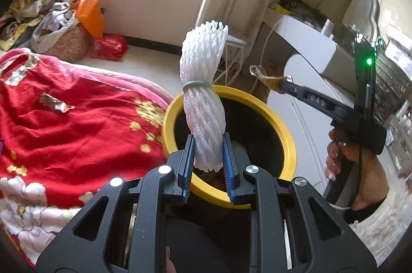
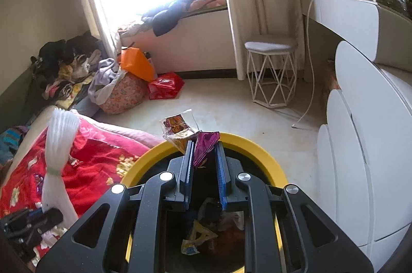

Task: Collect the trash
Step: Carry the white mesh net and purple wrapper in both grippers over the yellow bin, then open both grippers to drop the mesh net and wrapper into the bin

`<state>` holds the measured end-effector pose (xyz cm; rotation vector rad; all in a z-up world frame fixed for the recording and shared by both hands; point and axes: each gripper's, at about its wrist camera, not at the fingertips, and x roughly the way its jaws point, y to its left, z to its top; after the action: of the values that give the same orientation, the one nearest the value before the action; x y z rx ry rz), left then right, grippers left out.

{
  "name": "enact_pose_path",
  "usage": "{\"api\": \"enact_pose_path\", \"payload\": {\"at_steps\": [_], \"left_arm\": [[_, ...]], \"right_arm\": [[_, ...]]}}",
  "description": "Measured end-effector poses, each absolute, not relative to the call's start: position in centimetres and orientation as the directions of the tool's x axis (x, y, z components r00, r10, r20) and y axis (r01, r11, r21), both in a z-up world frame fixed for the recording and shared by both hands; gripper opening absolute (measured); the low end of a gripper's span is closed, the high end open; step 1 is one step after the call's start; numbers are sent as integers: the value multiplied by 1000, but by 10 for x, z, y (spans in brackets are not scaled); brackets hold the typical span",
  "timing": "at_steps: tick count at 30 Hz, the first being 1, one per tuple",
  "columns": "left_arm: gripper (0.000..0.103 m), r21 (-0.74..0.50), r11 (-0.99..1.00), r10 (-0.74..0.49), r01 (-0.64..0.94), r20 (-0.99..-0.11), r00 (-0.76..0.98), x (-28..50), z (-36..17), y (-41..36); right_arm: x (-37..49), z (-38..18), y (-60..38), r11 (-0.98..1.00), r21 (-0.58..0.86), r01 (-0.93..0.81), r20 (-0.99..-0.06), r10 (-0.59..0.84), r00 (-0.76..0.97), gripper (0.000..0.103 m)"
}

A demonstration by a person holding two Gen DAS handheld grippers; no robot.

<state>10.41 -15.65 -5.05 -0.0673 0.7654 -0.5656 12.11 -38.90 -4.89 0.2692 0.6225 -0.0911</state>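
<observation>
My left gripper (image 1: 208,141) is shut on a white foam net sleeve (image 1: 203,82) tied with a grey-green band, held upright over the yellow-rimmed bin (image 1: 288,141). In the right wrist view my right gripper (image 2: 204,146) is shut on crinkled wrappers (image 2: 203,148), a purple one and a clear printed one (image 2: 177,128), above the same bin (image 2: 257,152). Trash lies at the bin's bottom (image 2: 198,239). The right gripper shows from the side (image 1: 316,100) in the left view, a hand (image 1: 342,157) on its handle. The foam sleeve (image 2: 61,144) and left gripper (image 2: 28,224) appear at the right view's left edge.
A bed with a red flowered blanket (image 1: 77,123) lies left of the bin, a candy wrapper (image 1: 55,103) on it. White cabinets (image 2: 365,144) stand right. A wire stool (image 2: 270,72), bags and clothes (image 2: 123,82) sit by the window.
</observation>
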Motion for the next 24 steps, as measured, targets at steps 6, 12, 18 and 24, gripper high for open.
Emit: {"api": "enact_pose_path", "payload": {"at_steps": [6, 12, 18, 24], "left_arm": [[16, -245, 836, -514, 491, -663, 545, 104, -63, -175], [17, -237, 830, -509, 505, -692, 512, 109, -76, -189], [17, -228, 831, -495, 508, -719, 487, 119, -86, -201], [19, -228, 831, -487, 508, -740, 464, 130, -95, -213]], "right_arm": [[119, -56, -399, 955, 228, 188, -604, -13, 797, 17], [117, -64, -403, 951, 237, 199, -623, -8, 783, 18], [115, -69, -407, 946, 248, 207, -634, -3, 773, 18], [116, -71, -413, 940, 271, 209, -640, 14, 768, 20]]}}
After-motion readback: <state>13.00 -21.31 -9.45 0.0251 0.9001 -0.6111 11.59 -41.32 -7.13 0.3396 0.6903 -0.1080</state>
